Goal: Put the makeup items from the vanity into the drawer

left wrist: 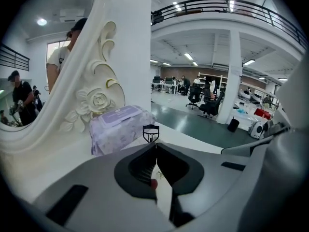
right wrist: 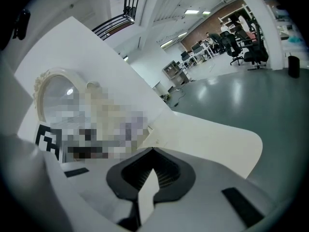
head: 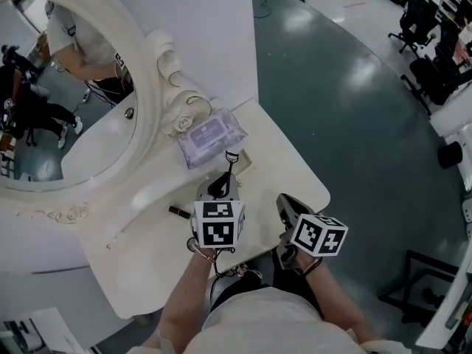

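The left claw (head: 226, 175) is pointing toward 12 o'clock in the head view and tilting downward, its jaws pressing together on the thin stem of an eyelash curler (left wrist: 150, 133). The right claw (head: 285, 199) is hanging at its 3 o'clock, angling toward 11 o'clock — jaws meeting, nothing between them. The left forearm (head: 183, 293) and right forearm (head: 335, 301) are reaching in from 6 o'clock.
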`<control>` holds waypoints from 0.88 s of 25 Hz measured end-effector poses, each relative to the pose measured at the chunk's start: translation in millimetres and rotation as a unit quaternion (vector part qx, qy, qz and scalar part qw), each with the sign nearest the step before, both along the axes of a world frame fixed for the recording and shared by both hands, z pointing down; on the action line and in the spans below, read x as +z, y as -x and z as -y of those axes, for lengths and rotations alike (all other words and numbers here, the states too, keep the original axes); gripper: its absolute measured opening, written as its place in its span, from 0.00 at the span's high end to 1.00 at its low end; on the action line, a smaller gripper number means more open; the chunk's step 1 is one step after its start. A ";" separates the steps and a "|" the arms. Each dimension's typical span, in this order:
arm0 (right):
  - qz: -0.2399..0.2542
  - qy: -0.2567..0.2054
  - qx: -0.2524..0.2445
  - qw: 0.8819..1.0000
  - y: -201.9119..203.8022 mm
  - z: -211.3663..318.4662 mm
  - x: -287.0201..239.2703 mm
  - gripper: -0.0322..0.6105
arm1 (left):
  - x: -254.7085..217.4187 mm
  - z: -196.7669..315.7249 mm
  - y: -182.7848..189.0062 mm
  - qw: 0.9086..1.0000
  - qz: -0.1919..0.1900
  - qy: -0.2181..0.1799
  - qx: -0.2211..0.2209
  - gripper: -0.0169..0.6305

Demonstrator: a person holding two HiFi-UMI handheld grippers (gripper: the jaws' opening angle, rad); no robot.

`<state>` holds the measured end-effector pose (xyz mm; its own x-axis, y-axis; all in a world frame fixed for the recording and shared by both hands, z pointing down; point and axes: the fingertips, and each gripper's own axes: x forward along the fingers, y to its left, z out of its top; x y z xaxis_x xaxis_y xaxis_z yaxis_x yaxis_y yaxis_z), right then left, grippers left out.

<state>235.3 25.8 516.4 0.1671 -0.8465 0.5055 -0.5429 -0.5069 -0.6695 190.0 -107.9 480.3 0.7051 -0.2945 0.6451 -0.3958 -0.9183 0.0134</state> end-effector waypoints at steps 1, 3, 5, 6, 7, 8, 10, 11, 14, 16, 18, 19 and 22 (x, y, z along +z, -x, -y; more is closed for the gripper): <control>0.000 0.000 0.003 1.000 -1.1 -1.2 0.1 0.92 | 1.9 -2.0 -1.4 1.000 0.003 0.004 0.004 0.95; 0.002 0.001 0.010 1.000 -3.1 -5.2 0.9 0.92 | 6.7 -5.6 -3.1 1.000 0.010 0.015 0.012 0.95; 0.003 0.002 0.016 1.000 -4.3 -9.0 2.7 0.92 | 11.9 -7.4 -3.4 0.999 0.015 0.026 0.015 0.95; 0.005 0.003 0.019 1.000 -4.5 -10.2 4.0 0.92 | 14.0 -7.3 -3.4 0.999 0.016 0.031 0.014 0.95; 0.007 0.004 0.021 1.000 -4.5 -10.9 5.3 0.92 | 15.6 -6.9 -3.6 0.999 0.014 0.037 0.014 0.95; 0.008 0.004 0.023 1.000 -4.2 -11.2 6.5 0.92 | 16.7 -6.7 -3.9 0.999 0.011 0.046 0.013 0.94; 0.011 0.004 0.024 1.000 -3.3 -11.3 7.7 0.92 | 17.7 -8.8 -5.1 0.998 0.001 0.066 0.017 0.94; 0.011 0.004 0.025 1.000 -2.7 -11.0 7.8 0.92 | 17.8 -10.8 -6.1 0.997 -0.004 0.075 0.021 0.93; 0.012 0.003 0.025 1.000 -1.6 -9.5 7.6 0.92 | 18.0 -14.5 -7.8 0.996 -0.011 0.083 0.031 0.77; 0.011 0.002 0.024 1.000 -0.9 -8.5 7.1 0.92 | 17.6 -13.0 -6.3 0.996 -0.013 0.081 0.027 0.75; 0.011 0.002 0.023 1.000 -0.8 -8.1 6.7 0.92 | 17.7 -10.1 -3.5 0.996 -0.015 0.081 0.020 0.75; 0.010 0.002 0.023 1.000 -1.0 -8.0 6.5 0.92 | 17.8 -8.3 -1.9 0.996 -0.016 0.082 0.016 0.75; 0.009 0.004 0.024 1.000 -1.0 -7.7 5.9 0.92 | 17.4 -2.2 3.8 0.996 -0.018 0.085 0.003 0.75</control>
<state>236.3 33.5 522.3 0.1976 -0.8338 0.5155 -0.5052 -0.5372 -0.6754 186.2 -105.7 497.7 0.7305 -0.1787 0.6591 -0.3870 -0.9036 0.1839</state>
